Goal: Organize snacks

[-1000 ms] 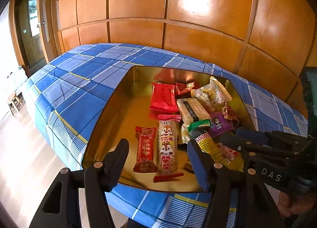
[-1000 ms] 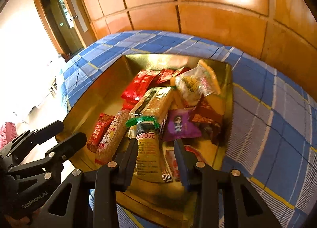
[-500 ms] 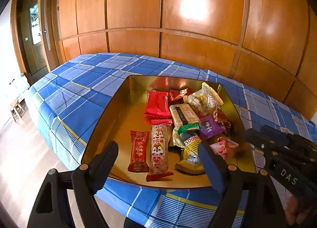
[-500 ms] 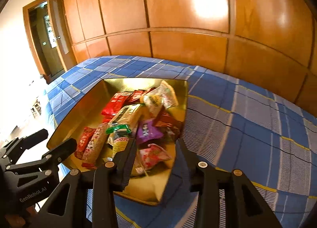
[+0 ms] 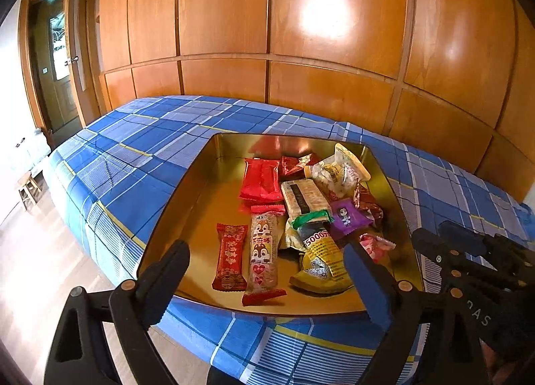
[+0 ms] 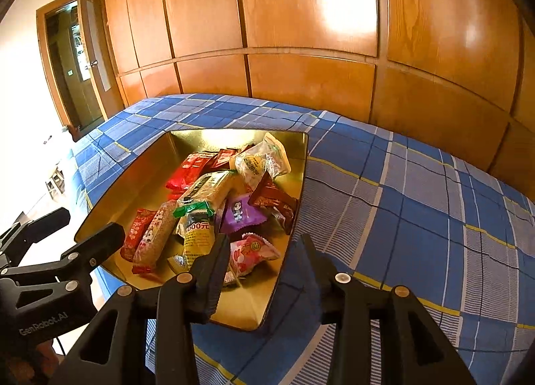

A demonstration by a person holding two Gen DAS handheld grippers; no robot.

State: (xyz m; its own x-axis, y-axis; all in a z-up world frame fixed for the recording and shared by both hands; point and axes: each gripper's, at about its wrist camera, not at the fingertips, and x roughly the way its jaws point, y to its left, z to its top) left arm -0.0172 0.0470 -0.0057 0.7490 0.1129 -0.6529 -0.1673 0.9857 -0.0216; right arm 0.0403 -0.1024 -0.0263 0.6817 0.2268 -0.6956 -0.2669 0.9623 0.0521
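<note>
At the near edge of the bed (image 5: 110, 164), both grippers hang short of the gold tin tray (image 5: 197, 198) with nothing held: the left gripper (image 5: 267, 278) has its jaws spread wide, the right gripper (image 6: 264, 264) has its jaws parted more narrowly, straddling the tray's near right wall. The snacks lie ahead of and below both grippers, inside the tray. Nearest the left gripper are the red bar (image 5: 230, 261) and the chipmunk-print bar (image 5: 263, 258), side by side, long axes running front to back, roughly in line with the approach. Nearest the right gripper is the pink packet (image 6: 250, 256), just beyond its left finger. Further in, the remaining packets are heaped against the right half of the tray. The tray's left half is bare floor, judged the best room for sorting. Beyond the tray, the blue plaid bedcover runs to the wooden wall panels (image 5: 301, 34).
</note>
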